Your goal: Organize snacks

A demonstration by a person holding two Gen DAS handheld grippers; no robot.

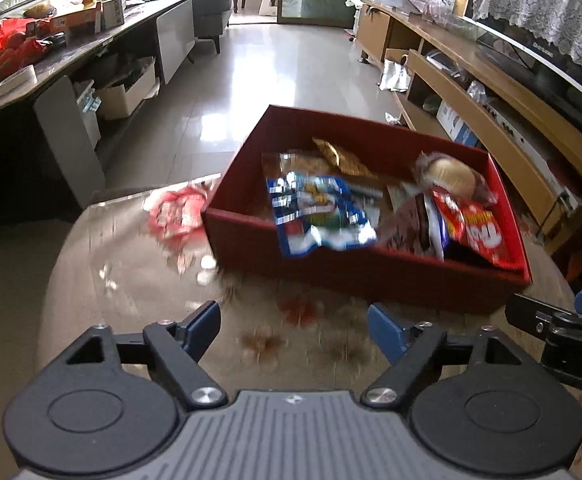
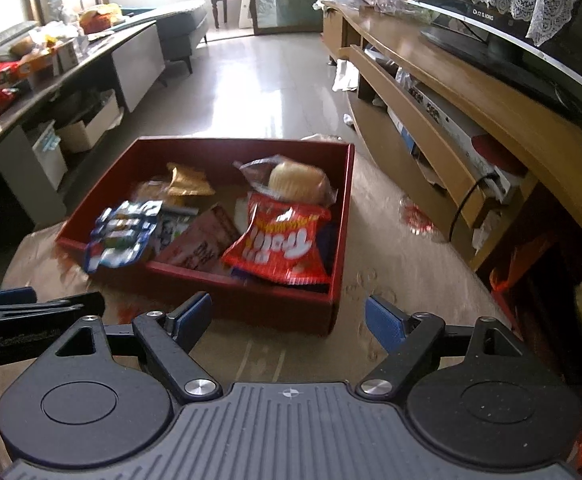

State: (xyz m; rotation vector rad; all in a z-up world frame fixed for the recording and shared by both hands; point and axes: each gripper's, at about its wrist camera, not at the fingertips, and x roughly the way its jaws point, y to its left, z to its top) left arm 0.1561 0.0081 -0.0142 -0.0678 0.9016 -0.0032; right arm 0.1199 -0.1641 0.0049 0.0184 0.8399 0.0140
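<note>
I am holding two grippers over the desk, one in each hand. My left gripper is showing its two blue fingers standing wide apart, with nothing sitting between them. My right gripper is also showing two blue fingers standing wide apart, and nothing is sitting between those either. One red box is sitting on the desk in front of both grippers, and the snacks are lying inside it in a messy pile. I am counting them as well as I can: one blue and white bag is hanging over the near wall of the box on the left, one red bag with white letters is leaning at the near right, one round yellow bun in a clear wrapper is resting at the far right, one gold bag is lying at the back, and one pink flat pack is lying in the middle. Some more packs are hiding under these, too blurry for me to count. One more red and white snack bag is lying on the desk outside the box, just beside its left wall.
</note>
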